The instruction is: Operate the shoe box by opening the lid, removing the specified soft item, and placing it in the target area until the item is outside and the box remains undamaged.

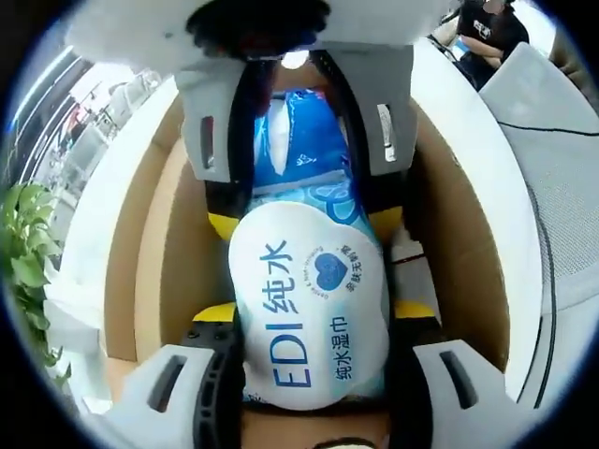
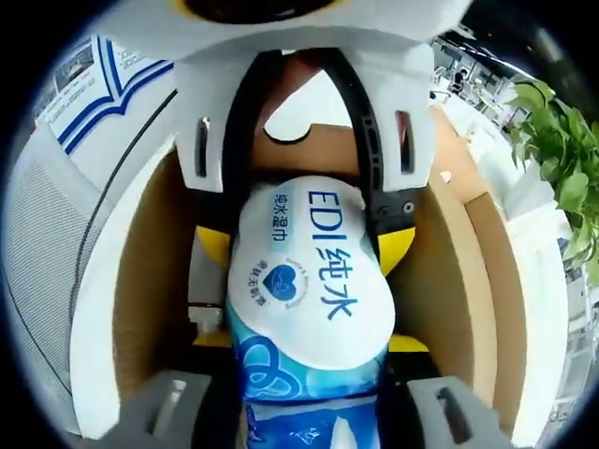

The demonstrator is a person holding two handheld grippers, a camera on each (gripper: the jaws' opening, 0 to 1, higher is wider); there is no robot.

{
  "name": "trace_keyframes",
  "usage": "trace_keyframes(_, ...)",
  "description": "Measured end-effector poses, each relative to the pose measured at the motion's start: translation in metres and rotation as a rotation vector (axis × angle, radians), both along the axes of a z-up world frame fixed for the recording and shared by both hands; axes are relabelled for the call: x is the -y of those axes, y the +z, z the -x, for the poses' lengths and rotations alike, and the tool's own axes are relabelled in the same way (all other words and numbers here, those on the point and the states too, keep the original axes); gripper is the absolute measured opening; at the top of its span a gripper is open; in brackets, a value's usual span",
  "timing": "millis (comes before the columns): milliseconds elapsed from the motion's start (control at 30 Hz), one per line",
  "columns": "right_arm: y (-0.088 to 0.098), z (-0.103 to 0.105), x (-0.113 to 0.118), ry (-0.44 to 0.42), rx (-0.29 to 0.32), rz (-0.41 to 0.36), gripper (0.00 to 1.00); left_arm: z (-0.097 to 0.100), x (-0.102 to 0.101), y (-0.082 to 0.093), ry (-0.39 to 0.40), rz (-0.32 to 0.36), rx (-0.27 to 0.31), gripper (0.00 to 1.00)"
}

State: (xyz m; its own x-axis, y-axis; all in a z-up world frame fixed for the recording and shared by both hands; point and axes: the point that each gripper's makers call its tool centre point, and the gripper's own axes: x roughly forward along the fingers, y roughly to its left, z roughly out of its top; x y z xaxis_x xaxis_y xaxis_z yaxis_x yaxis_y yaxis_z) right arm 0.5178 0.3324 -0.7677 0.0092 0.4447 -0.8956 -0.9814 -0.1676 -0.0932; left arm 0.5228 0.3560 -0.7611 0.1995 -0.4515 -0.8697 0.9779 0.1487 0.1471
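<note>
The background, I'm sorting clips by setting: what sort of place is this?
Probably an office or lab: a seated person, a potted plant, and the open shoe box with a wet-wipes pack on a white table.

Left tool (image 1: 314, 374) and right tool (image 2: 309, 393) face each other, jaws clamped on same pack.

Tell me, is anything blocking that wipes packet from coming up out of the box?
Nothing visible does. The wipes packet sits between both grippers' jaws inside the open shoe box, whose cardboard walls flank it without covering it. The target area can't be judged.
</note>
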Motion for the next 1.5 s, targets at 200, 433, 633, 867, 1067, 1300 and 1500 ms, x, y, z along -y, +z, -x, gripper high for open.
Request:
trace_keyframes(200,0.01,0.002,0.0,0.007,0.012,-0.02,0.53,0.005,-0.001,0.008,0.005,0.013,0.014,0.59)
trace_keyframes(433,0.016,0.001,-0.001,0.006,0.018,-0.027,0.53,0.007,0.002,0.012,0.002,0.011,0.028,0.59)
trace_keyframes(633,0.024,-0.003,-0.001,0.004,0.023,-0.037,0.53,0.006,0.004,0.022,-0.001,0.016,0.038,0.59)
trace_keyframes(867,0.037,0.0,0.002,-0.003,0.03,-0.05,0.53,0.004,0.008,0.032,-0.008,0.017,0.049,0.59)
trace_keyframes(1067,0.049,-0.001,0.002,-0.006,0.038,-0.06,0.53,0.001,0.009,0.044,-0.011,0.02,0.063,0.59)
trace_keyframes(1300,0.062,0.0,0.005,-0.01,0.051,-0.066,0.53,0.001,0.013,0.056,-0.018,0.022,0.078,0.59)
trace_keyframes(1500,0.069,0.001,0.013,-0.018,0.06,-0.065,0.53,-0.001,0.022,0.064,-0.029,0.023,0.084,0.59)
